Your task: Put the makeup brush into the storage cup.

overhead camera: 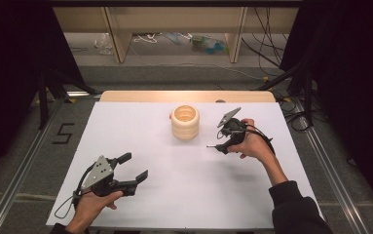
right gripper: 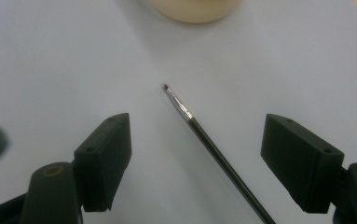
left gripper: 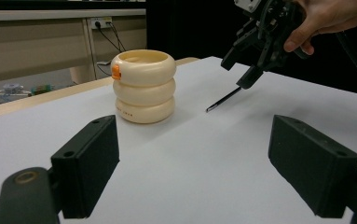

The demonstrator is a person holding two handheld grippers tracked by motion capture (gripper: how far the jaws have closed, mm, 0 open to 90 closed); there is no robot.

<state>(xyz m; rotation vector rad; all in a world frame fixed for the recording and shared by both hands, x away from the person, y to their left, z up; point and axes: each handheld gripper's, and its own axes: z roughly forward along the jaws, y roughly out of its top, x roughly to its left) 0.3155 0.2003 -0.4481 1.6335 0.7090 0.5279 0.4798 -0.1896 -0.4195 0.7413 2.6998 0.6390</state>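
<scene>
Cream-coloured, ribbed holder [overhead camera: 185, 122] shaped like three stacked rings stands upright toward the far middle of my white bench [overhead camera: 174, 195], its top open and a small orange tab [left gripper: 116, 71] on its upper ring, seen from my left gripper view.

My left gripper [overhead camera: 131, 168] sits low over the near left part of the bench, held in my left hand [overhead camera: 94, 202], and its two black jaws stand wide apart with nothing between them. They point across the bench toward the holder, which is well apart from them.

My right gripper [overhead camera: 224, 144] hovers to the right of the holder, near it but not touching, gripped by my right hand [overhead camera: 254, 144]. Its jaws are spread apart too. A thin black brush with a silver ferrule and fine tip [right gripper: 199, 130] lies between those jaws in my right gripper view, running diagonally with its tip toward the holder; neither jaw touches it. From the left gripper view, the brush's tip [left gripper: 209, 109] rests on or just above the bench surface, beside the holder; I cannot tell which.
</scene>
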